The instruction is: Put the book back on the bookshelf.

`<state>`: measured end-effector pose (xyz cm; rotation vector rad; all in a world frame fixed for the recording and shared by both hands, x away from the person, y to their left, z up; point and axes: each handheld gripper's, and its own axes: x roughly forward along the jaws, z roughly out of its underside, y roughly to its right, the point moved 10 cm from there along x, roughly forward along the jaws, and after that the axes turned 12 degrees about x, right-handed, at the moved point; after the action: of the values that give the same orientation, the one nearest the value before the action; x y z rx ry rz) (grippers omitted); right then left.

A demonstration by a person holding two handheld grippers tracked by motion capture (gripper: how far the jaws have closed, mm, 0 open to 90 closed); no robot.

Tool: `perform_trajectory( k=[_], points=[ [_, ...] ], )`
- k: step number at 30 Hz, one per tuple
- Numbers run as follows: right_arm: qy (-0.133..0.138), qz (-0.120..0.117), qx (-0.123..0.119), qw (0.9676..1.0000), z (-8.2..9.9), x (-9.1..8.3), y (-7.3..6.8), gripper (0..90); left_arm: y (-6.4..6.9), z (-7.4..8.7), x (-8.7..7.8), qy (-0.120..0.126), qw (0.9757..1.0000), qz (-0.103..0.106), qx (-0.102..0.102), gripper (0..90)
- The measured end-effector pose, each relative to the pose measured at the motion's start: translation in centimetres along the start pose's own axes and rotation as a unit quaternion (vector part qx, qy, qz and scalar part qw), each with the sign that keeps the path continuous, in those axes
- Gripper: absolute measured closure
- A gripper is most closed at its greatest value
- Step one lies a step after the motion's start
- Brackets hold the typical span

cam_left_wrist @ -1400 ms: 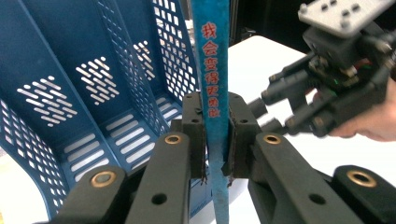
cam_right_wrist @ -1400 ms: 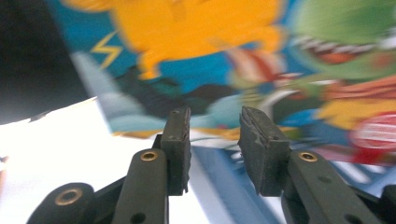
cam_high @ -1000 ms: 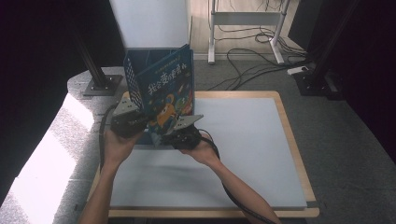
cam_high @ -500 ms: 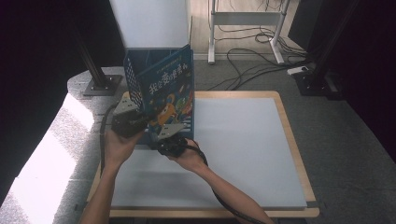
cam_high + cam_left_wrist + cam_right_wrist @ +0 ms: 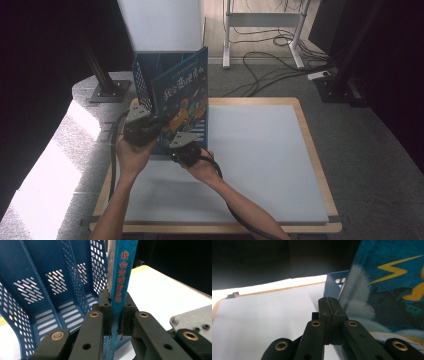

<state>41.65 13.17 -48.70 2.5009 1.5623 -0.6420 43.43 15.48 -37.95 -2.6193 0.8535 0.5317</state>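
Observation:
A blue picture book (image 5: 182, 97) stands upright at the back left of the white mat, its cover facing the person. In the left gripper view, my left gripper (image 5: 115, 300) is shut on the book's spine (image 5: 119, 277), low down. A blue perforated file rack (image 5: 50, 287) stands just behind the book, with its side (image 5: 142, 85) showing in the high view. My left gripper (image 5: 147, 125) is at the book's left edge. My right gripper (image 5: 184, 144) is below the cover. Its jaws are shut on nothing (image 5: 329, 305), beside the cover (image 5: 387, 285).
A white mat (image 5: 260, 150) lies on a wooden board (image 5: 316, 155). Dark stands and cables (image 5: 270, 70) sit on the floor behind. The right gripper's grey plate (image 5: 192, 320) is close to my left jaws. The rack's corner (image 5: 333, 283) is ahead of my right jaws.
My right gripper has drawn left and slightly toward the person, ending under the book's cover. The left gripper and the book have barely moved.

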Motion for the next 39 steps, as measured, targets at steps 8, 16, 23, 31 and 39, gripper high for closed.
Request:
perform_trajectory(
  k=[8,16,23,31,39],
  points=[
    [0.0,0.02,0.013,0.9997,0.2,-0.1,1.4,89.0,-0.2,-0.2,1.2,0.004,0.9996,-0.018,-0.02,83.0],
    [0.005,0.026,0.038,0.9989,0.3,-0.5,3.0,89.0,-0.4,-0.7,2.6,0.008,0.9988,-0.028,-0.04,83.0],
    [0.006,0.034,0.051,0.9981,0.4,-0.8,4.4,89.0,-0.4,-1.2,3.7,0.013,0.9979,-0.039,-0.051,83.1],
    [0.011,0.034,0.07,0.9969,0.1,-1.1,5.6,89.0,-0.8,-1.9,4.6,0.018,0.9965,-0.05,-0.064,83.1],
    [0.01,0.041,0.078,0.996,-0.1,-1.4,7.0,89.0,-0.4,-2.3,5.7,0.021,0.9959,-0.07,-0.054,83.1]
  ],
)
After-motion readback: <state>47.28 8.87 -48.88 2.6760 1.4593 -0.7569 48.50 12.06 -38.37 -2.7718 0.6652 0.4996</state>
